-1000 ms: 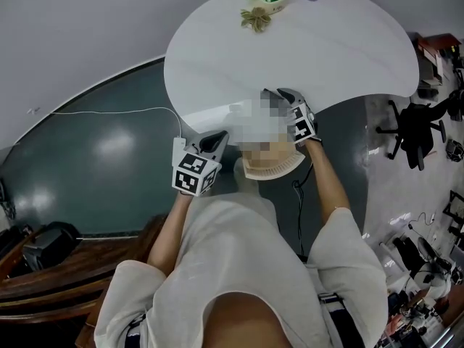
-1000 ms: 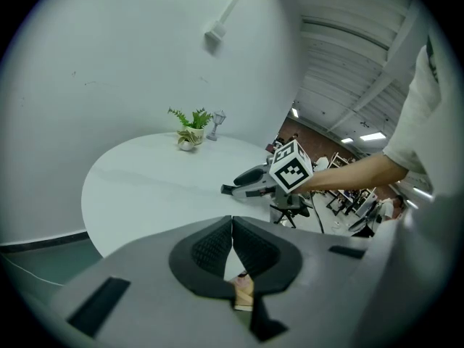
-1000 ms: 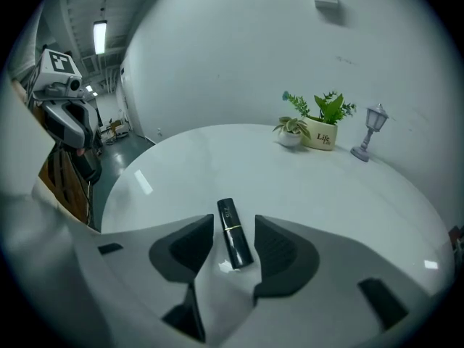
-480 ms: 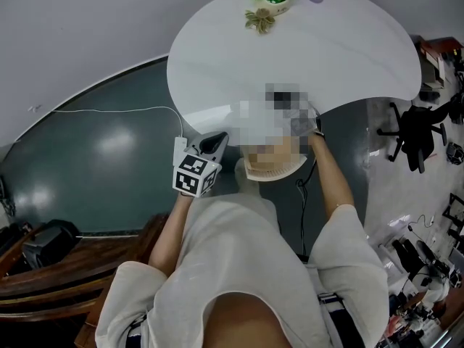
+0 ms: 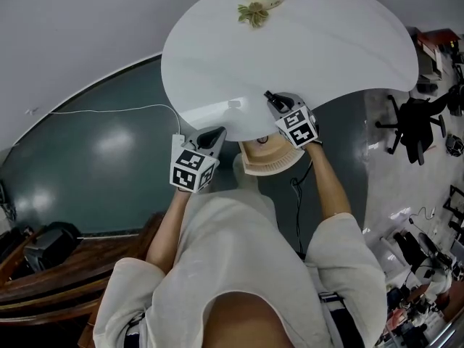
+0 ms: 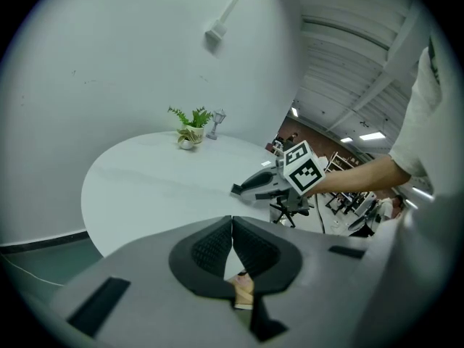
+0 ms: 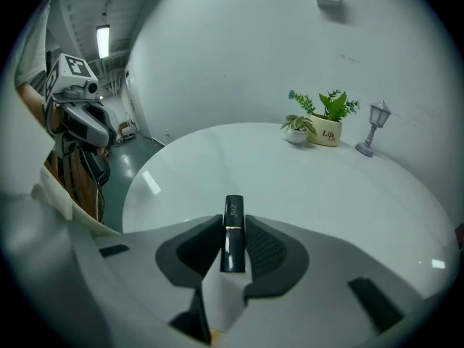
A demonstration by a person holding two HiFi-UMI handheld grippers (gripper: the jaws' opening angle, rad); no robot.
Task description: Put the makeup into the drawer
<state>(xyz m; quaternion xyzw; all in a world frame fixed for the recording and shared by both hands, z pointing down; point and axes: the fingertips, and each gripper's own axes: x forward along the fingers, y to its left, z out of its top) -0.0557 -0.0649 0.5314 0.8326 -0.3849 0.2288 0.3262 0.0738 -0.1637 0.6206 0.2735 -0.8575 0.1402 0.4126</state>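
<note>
A black lipstick tube (image 7: 233, 232) with a thin gold band stands upright between the pads of my right gripper (image 7: 233, 241). Its jaws have just been closing and now pinch the tube. In the head view the right gripper (image 5: 269, 96) hovers over the near edge of the round white table (image 5: 326, 42). My left gripper (image 5: 215, 133) hangs just off the table's near edge to the left. Its pads (image 6: 217, 241) meet at the tips with nothing between them. No drawer shows clearly in any view.
A potted plant (image 7: 324, 118), a smaller plant (image 7: 296, 130) and a small lamp figure (image 7: 371, 125) stand at the table's far side. A white cable (image 5: 109, 111) lies on the dark floor at the left. An office chair (image 5: 413, 125) stands at the right.
The right gripper has shifted a little along the table's near edge. The left gripper has stayed where it was.
</note>
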